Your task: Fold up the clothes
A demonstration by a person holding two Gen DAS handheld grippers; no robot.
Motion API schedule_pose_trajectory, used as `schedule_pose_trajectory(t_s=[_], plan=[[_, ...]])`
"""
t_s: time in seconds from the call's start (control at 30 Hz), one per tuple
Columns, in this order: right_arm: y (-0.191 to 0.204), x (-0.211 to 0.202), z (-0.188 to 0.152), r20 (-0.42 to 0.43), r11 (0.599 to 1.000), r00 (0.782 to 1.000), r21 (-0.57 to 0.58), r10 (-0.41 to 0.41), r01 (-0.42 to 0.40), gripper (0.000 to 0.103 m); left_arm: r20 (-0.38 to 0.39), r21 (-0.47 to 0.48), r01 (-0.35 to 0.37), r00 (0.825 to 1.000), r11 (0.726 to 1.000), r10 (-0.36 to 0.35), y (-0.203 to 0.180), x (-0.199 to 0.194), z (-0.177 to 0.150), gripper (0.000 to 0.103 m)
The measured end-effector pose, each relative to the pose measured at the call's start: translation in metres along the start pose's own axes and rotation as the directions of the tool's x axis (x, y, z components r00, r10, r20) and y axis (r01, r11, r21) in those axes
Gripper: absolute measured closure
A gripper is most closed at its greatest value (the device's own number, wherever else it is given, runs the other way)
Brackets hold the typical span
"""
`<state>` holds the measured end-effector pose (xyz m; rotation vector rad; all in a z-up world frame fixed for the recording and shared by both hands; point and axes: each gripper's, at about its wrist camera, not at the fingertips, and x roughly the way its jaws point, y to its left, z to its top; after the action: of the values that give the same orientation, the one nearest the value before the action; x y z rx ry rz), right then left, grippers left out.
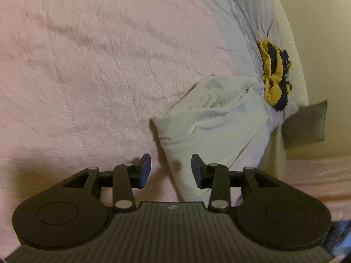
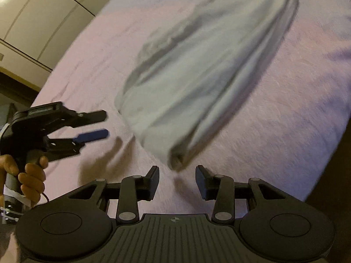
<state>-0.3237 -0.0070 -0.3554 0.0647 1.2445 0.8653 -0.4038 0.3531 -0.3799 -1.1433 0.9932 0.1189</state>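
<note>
A folded white garment (image 2: 197, 74) lies on the pink fleece blanket (image 2: 274, 120); it also shows in the left wrist view (image 1: 210, 127), at the right. My right gripper (image 2: 177, 180) is open and empty, just short of the garment's near folded corner. My left gripper (image 1: 171, 171) is open and empty, its jaws close to the garment's left edge. It also shows in the right wrist view (image 2: 105, 125), held by a hand left of the garment.
A yellow and black bundle of cloth (image 1: 274, 72) lies on grey fabric (image 1: 245, 22) beyond the white garment. A dark cushion (image 1: 305, 122) sits at the far right. Pale cupboard doors (image 2: 39, 15) stand past the bed's left edge.
</note>
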Motion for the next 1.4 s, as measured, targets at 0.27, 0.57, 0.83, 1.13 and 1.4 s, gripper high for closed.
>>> schedule_pose_trajectory(t_s=[0.27,0.57,0.83,1.13,1.4], plan=[[0.009,-0.016,-0.023,0.115,0.984,0.990,-0.149,-0.084,0.101,0.103,-0.003,0.006,0.071,0.997,0.997,-0.071,0.001,0.016,0.011,0.100],[-0.024,-0.001,-0.045,0.003,0.993,0.996,0.074,-0.092,0.092,0.103,-0.015,-0.188,0.090,0.995,0.978,-0.094,0.041,0.021,-0.002,0.097],[-0.004,-0.010,-0.045,0.049,0.994,0.994,-0.017,-0.102,0.103,0.074,0.004,-0.149,0.121,0.993,0.981,-0.122,0.026,0.020,0.012,0.074],[0.016,0.004,-0.041,0.085,0.981,0.989,-0.137,-0.124,0.135,0.103,0.022,-0.082,0.137,0.990,0.987,-0.136,0.026,0.019,0.021,0.099],[0.009,0.016,-0.042,0.064,0.953,0.974,-0.201,-0.218,0.226,0.103,0.000,-0.023,0.119,0.993,0.993,-0.119,0.041,0.016,0.025,0.100]])
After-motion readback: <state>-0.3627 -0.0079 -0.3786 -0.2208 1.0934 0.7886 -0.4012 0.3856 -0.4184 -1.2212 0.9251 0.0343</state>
